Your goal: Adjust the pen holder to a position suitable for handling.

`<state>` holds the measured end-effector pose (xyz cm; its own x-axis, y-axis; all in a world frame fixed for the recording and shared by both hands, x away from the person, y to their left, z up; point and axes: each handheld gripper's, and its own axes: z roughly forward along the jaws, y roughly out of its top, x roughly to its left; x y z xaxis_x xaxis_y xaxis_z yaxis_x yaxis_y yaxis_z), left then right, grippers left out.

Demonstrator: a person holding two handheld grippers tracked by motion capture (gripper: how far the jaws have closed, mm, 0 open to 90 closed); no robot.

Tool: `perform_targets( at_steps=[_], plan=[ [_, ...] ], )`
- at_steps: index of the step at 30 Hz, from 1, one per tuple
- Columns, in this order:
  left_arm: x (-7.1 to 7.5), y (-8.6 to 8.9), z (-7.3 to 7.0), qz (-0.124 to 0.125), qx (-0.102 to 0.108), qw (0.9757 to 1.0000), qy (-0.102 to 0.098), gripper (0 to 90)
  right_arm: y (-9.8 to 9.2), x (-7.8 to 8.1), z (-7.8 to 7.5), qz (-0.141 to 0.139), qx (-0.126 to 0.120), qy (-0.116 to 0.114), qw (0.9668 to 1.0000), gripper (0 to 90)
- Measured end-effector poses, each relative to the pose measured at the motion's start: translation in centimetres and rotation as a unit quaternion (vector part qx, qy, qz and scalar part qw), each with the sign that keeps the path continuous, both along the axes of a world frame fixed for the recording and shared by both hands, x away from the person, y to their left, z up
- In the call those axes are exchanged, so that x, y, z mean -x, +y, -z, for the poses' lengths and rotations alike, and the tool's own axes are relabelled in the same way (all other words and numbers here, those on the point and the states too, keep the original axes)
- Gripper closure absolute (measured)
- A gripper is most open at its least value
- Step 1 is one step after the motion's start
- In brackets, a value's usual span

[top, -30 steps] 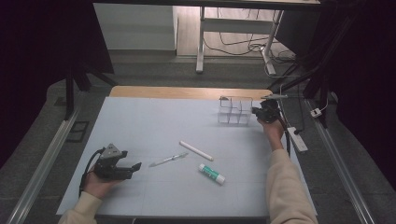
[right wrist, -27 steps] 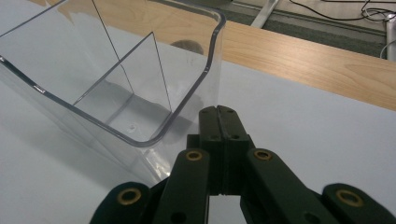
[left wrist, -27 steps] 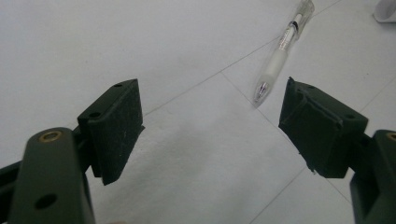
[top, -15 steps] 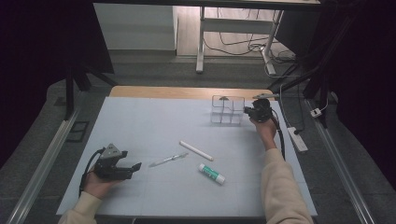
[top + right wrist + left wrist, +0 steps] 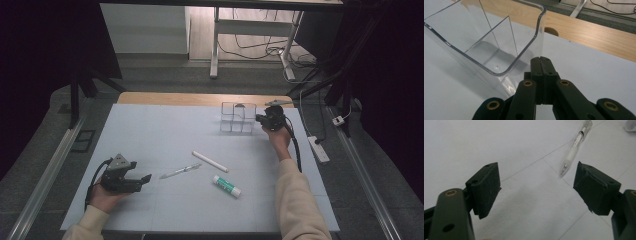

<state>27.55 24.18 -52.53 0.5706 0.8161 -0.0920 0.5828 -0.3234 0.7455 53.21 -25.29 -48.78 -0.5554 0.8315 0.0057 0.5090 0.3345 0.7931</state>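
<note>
Leftward along the far side of the counter (image 5: pixel 165 125) is where the right gripper (image 5: pixel 266 119) has travelled since a second ago, and the clear organizer (image 5: pixel 238 118) has gone that way with it, from nearer the right edge toward the middle of the far side, while the left gripper (image 5: pixel 131 179) has kept its spot near the front left corner. Largest of all is the pale blue counter, with a strip of bare wood along its far edge. On it, toward the back and right of centre, stands the clear organizer, upright, split by thin walls into open compartments. From the right gripper view the right gripper's jaws are pressed together with nothing between them, their tips right at the organizer's (image 5: pixel 496 47) rounded corner wall; whether they actually touch it I cannot tell. The left gripper (image 5: pixel 536 192) has its jaws spread wide, with bare counter between them and the tip of the pen (image 5: pixel 574 150) just beyond. Out in the middle lie a white stick (image 5: pixel 210 161), a glue stick (image 5: pixel 226 185) with a green label nearer the front, and the pen (image 5: pixel 180 171), each apart from the others.
</note>
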Motion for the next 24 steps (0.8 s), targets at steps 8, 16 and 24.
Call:
perform_targets(
  at_steps=[8, 16, 24],
  plan=[
    [0.0, 0.0, 0.0, 0.001, -0.001, 1.0, -0.001, 21.5, 1.6, -0.1, 0.1, -0.013, 0.0, 0.0, 0.9999, 88.7],
    [0.0, 0.0, -0.1, 0.002, 0.0, 1.0, -0.002, 21.6, 3.6, -0.1, -0.1, -0.029, 0.006, -0.004, 0.9995, 88.7],
    [0.0, -0.1, -0.1, 0.003, -0.001, 1.0, -0.001, 21.6, 5.2, -0.1, 0.0, -0.045, 0.006, -0.003, 0.999, 88.7]
  ],
)
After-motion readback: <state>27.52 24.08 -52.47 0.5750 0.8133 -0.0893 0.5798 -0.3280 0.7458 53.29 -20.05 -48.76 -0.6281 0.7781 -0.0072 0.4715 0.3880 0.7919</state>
